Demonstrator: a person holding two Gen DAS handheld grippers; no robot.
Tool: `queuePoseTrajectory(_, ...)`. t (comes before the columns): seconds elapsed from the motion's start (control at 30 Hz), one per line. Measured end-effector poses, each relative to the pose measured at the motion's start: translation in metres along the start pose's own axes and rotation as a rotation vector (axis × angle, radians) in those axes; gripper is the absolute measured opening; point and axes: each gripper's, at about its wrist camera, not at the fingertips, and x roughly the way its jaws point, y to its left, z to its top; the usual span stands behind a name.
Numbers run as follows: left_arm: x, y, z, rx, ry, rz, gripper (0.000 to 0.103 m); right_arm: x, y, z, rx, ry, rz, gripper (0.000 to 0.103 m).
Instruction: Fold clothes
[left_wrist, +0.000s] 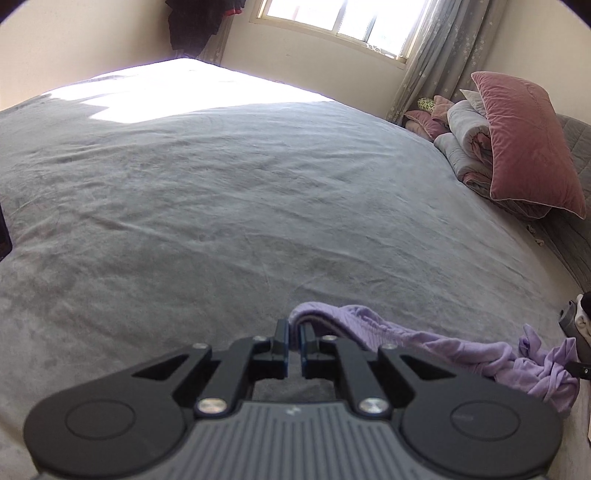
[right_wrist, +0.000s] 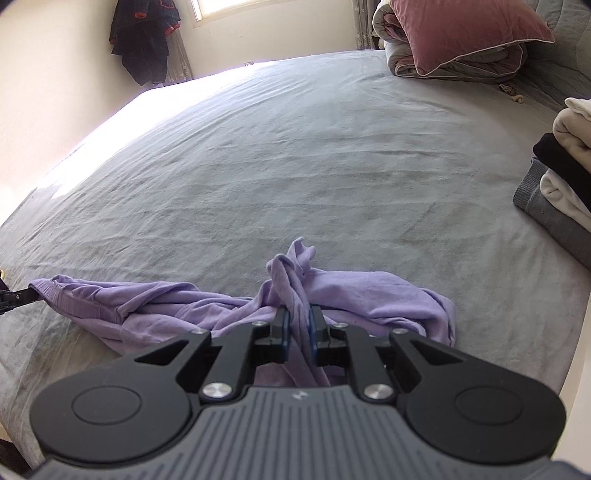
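The lilac garment (right_wrist: 177, 306) lies crumpled along the near edge of the grey bedspread (right_wrist: 295, 166), stretched out sideways in a loose rope of folds. Its ribbed, elastic-looking end is at the left, and a twisted tuft of cloth sticks up near the middle. The left gripper (left_wrist: 293, 334) has that ribbed end pinched between its blue-edged pads, jaws closed tight on the fabric, and in the right wrist view its black tip shows at the far left edge, right at the garment's end. The right gripper (right_wrist: 298, 325) sits over the bunched middle, a thick fold of lilac cloth running between its jaws; they stand narrowly apart around it, and whether the pads press the cloth cannot be told. To the right of the garment, near the bed's right edge, a stack of folded clothes (right_wrist: 561, 184) in cream, black and grey sits apart from it. Farther off on the right, a pink pillow (left_wrist: 528, 140) leans on a rolled grey quilt (left_wrist: 465, 147). Beyond the bed, a bright window (left_wrist: 343, 22) throws sun across the far left corner, and dark clothing (right_wrist: 144, 40) hangs on the wall.
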Motion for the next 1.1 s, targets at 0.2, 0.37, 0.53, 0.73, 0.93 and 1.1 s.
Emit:
queuePoseTrajectory(0.2,0.005,0.000,0.001,0.038,0.025,-0.017,0.019,-0.010,0.013,0.001,-0.027,-0.047,0.036,0.046)
queuePoseTrajectory(0.37,0.004,-0.005,0.004,0.114,0.014,-0.029,0.035,-0.010,0.034,0.001,-0.055,-0.049,0.104,0.047)
queuePoseTrajectory(0.53,0.015,-0.011,0.008,0.148,0.045,-0.067,0.035,0.005,0.065,0.007,-0.054,0.010,0.223,0.047)
queuePoseTrajectory(0.73,0.020,-0.017,0.007,0.229,0.028,-0.147,0.036,0.044,0.096,0.005,-0.055,0.103,0.281,0.042)
queuePoseTrajectory(0.93,0.025,-0.011,0.008,0.239,0.029,-0.187,0.037,0.080,0.107,0.004,0.007,0.177,0.268,0.042)
queuePoseTrajectory(1.1,0.031,-0.002,0.009,0.216,0.037,-0.198,0.037,0.093,0.116,0.012,0.044,0.203,0.281,0.017)
